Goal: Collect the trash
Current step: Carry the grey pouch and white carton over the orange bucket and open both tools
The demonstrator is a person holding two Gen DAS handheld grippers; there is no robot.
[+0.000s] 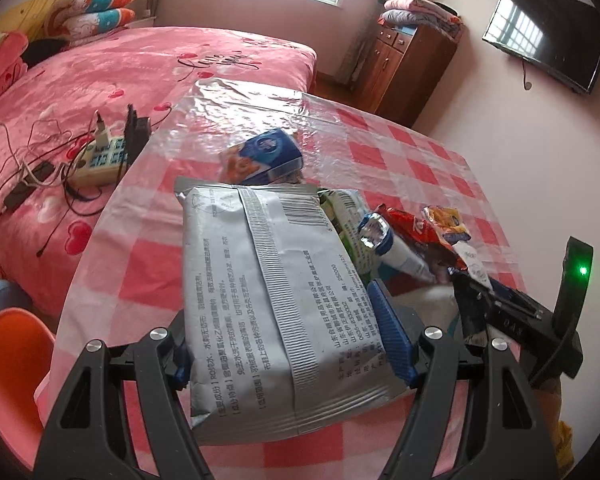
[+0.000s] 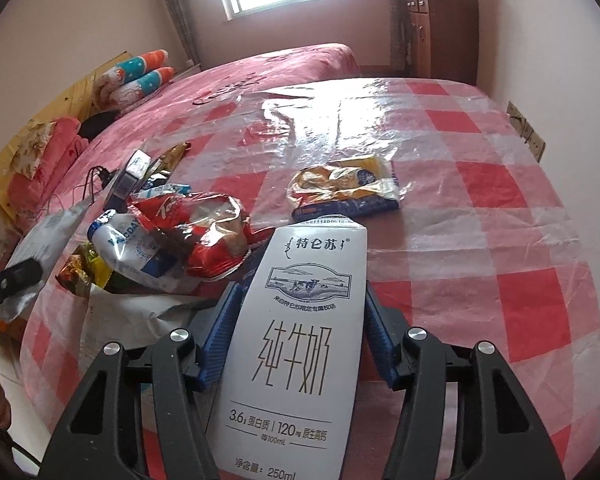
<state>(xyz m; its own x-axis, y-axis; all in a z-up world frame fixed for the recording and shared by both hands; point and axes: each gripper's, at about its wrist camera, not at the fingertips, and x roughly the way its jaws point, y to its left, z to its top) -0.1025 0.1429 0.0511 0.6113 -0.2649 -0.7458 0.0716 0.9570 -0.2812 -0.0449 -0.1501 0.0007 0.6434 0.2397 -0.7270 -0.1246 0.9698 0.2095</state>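
The table (image 2: 480, 184) carries a red-and-white checked cloth under clear plastic film and serves as the reference for every position below.

Left gripper (image 1: 288, 332): the blue pads stand on either side of a large silver pouch (image 1: 268, 300) and press against its two edges — clamped on it. The pouch is raised above the near part of the table, printed back side facing the camera.

Right gripper (image 2: 300, 312): its pads bear on both sides of a white milk carton (image 2: 300, 344), which runs lengthwise between the fingers above the near edge of the table. No earlier view is available for comparison.

Trash on the table:
- A heap lies at the table's left side in the right wrist view. It holds a red snack wrapper (image 2: 204, 236), a crushed blue-and-white bottle (image 2: 136, 248) and a blue tissue pack (image 1: 264, 156).
- A white bag (image 2: 140, 316) lies under the near side of the heap.
- A yellow-and-blue wrapper (image 2: 344, 188) lies alone near the table's middle — well apart from the heap and just beyond the top of the carton.

A bed (image 1: 100, 80) with a pink cover stands beyond the table's far-left edge. A power strip (image 1: 100, 160) with cables rests on it.
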